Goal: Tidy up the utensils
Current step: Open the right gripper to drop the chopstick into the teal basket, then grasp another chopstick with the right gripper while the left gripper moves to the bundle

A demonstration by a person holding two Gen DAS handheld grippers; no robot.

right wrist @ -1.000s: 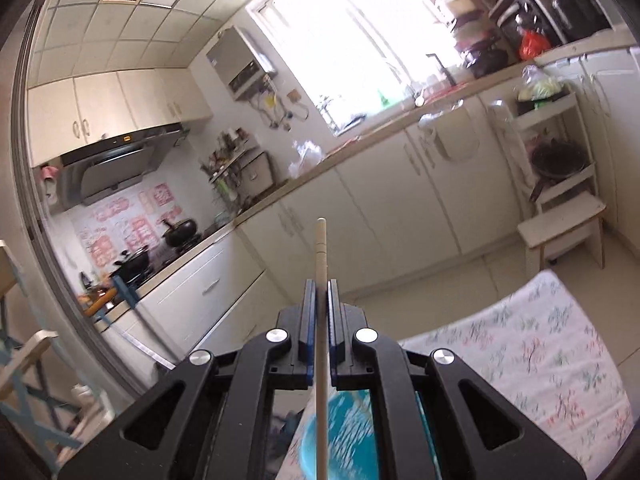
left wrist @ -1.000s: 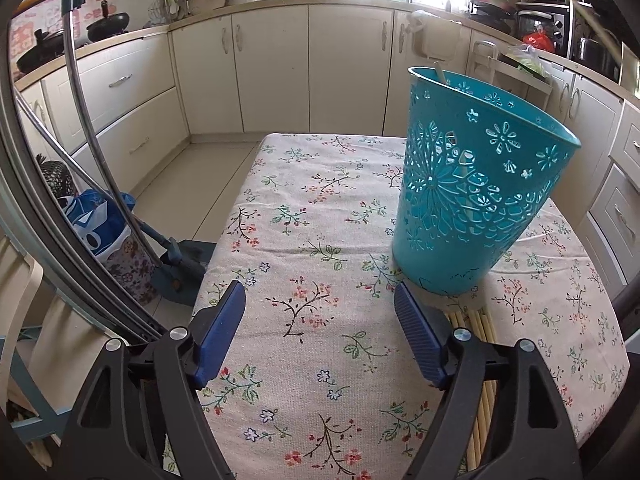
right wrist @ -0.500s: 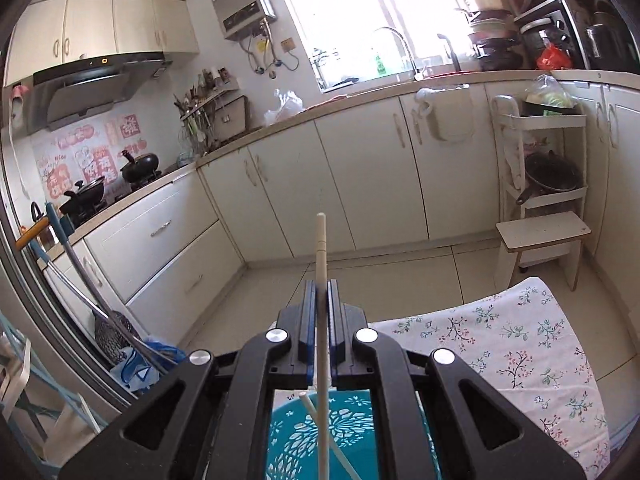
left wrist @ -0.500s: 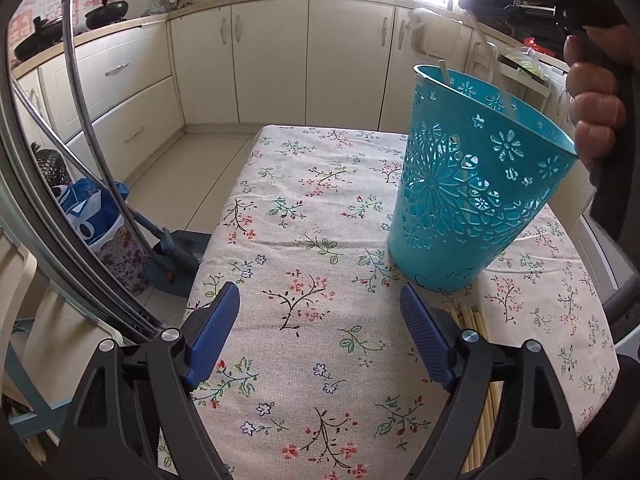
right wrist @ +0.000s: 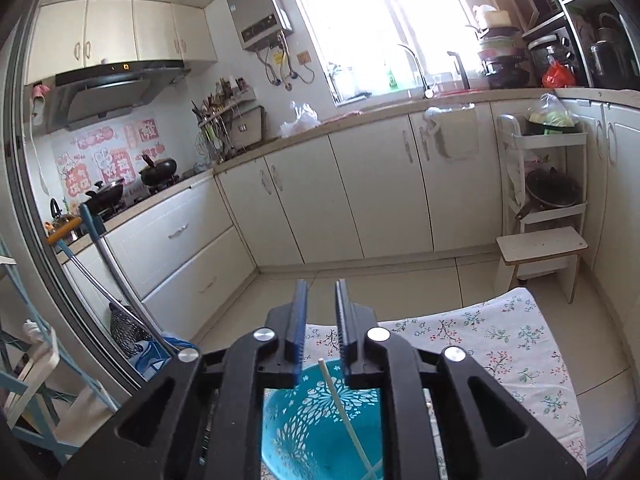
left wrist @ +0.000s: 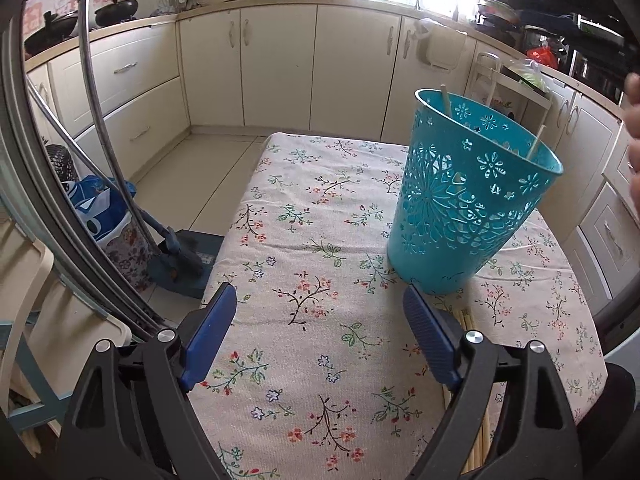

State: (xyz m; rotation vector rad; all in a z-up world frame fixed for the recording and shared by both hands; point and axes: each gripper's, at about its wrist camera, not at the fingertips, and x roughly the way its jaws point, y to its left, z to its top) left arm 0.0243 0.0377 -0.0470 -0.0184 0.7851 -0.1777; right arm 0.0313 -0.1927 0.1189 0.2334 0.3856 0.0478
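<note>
A teal perforated basket [left wrist: 468, 204] stands on the floral tablecloth [left wrist: 320, 240], with two chopsticks [left wrist: 445, 98] leaning against its rim. My left gripper [left wrist: 316, 328] hovers wide open over the cloth, near the basket's base, holding nothing. Several more wooden chopsticks [left wrist: 466, 318] lie on the cloth behind its right finger. In the right wrist view my right gripper [right wrist: 322, 312] sits above the basket [right wrist: 316, 424]; its jaws are opening with nothing between them. A pale chopstick [right wrist: 344, 404] leans inside the basket below them.
A person's hand [left wrist: 632, 136] shows at the right edge. Kitchen cabinets [left wrist: 280, 68] run behind the table. A mop and dustpan [left wrist: 180, 256] stand on the floor at the table's left edge. A white shelf cart [right wrist: 544, 184] and step stool [right wrist: 540, 252] stand at the right.
My right gripper has let go of the chopstick it held upright; that chopstick now leans inside the basket. The left gripper has opened a little wider and stayed over the cloth.
</note>
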